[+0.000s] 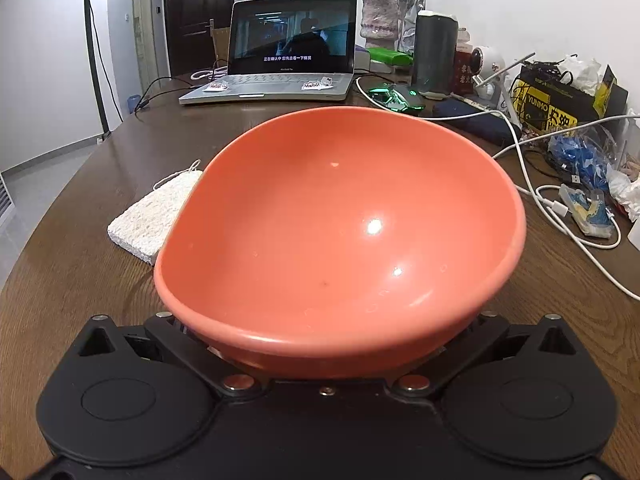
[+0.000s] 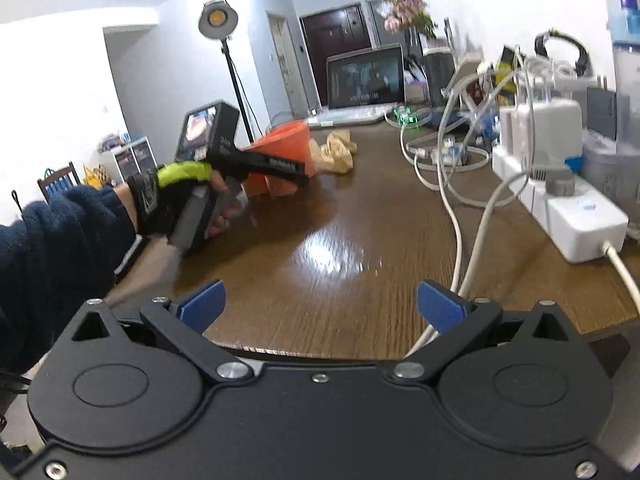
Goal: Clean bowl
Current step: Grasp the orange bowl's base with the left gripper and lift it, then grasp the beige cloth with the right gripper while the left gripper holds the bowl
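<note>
The orange bowl [image 1: 340, 236] sits tilted in the left gripper [image 2: 276, 170], its near rim clamped between the fingers, which the bowl itself hides in the left wrist view. From the right wrist view the bowl is lifted off the desk [image 2: 340, 216], its opening tipped away toward the laptop [image 1: 280, 48]. Its inside is glossy, with a couple of bright light spots and a few small droplets or specks low on the near wall. A gloved hand [image 2: 176, 196] with a dark blue sleeve [image 2: 60, 232] grips the handle of that tool.

Just to the bowl's left a white sponge [image 1: 154, 216] lies flat on the desk, partly hidden behind the bowl's rim. The wood to the left of it runs bare to the desk's curved edge.

The right gripper [image 2: 322, 308] hangs wide open with nothing between its blue pads [image 2: 440, 306], over the near desk edge. Ahead of it lies a broad, shiny stretch of free wood. White cables [image 2: 452, 200] and a power strip [image 2: 560, 216] crowd the right side.
</note>
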